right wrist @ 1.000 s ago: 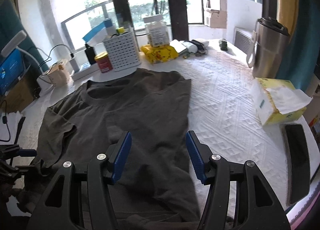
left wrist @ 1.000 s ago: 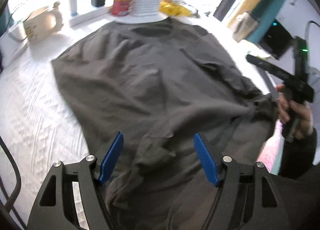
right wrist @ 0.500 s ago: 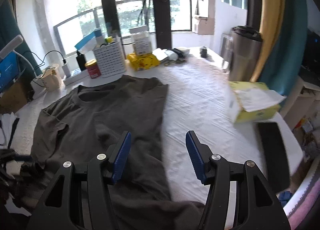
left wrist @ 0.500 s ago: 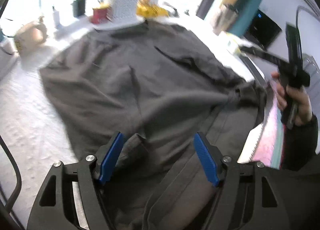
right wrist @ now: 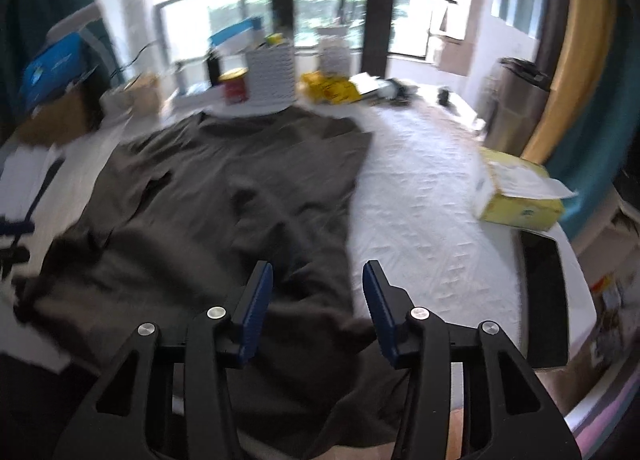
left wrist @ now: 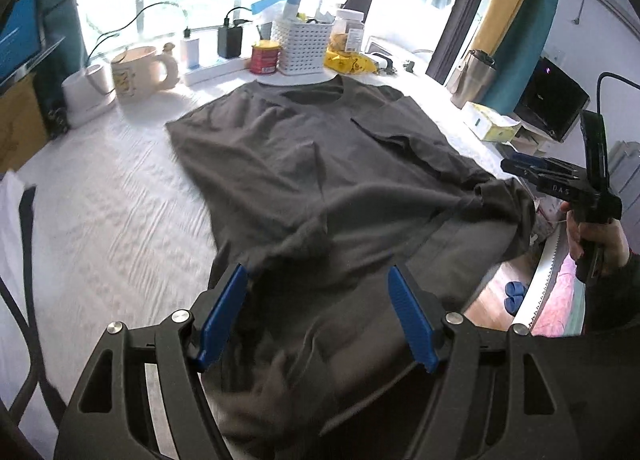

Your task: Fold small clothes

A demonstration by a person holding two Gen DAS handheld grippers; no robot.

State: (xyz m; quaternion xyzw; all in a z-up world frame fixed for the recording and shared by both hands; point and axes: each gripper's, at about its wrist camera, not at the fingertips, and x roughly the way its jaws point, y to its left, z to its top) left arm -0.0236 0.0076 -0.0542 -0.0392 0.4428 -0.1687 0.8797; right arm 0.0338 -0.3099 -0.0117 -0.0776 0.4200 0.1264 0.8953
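A dark grey T-shirt (left wrist: 312,172) lies spread on the white quilted table (left wrist: 120,212), collar toward the window, sides partly folded in, hem bunched and hanging over the near edge. It also shows in the right wrist view (right wrist: 240,188). My left gripper (left wrist: 318,300) is open above the rumpled hem, with nothing between its blue pads. My right gripper (right wrist: 318,288) is open above the shirt's right hem edge, empty. The right gripper also shows in the left wrist view (left wrist: 560,176), held in a hand beyond the shirt's corner.
At the table's far edge stand a white basket (left wrist: 302,44), a red can (left wrist: 264,56), a mug (left wrist: 136,72), chargers and a yellow packet. A yellow tissue box (right wrist: 516,192), a steel tumbler (right wrist: 516,100) and a black phone (right wrist: 544,284) are on the right side.
Both grippers have pulled back and risen away from the table, staying open. The shirt's hem now hangs bunched over the near edge.
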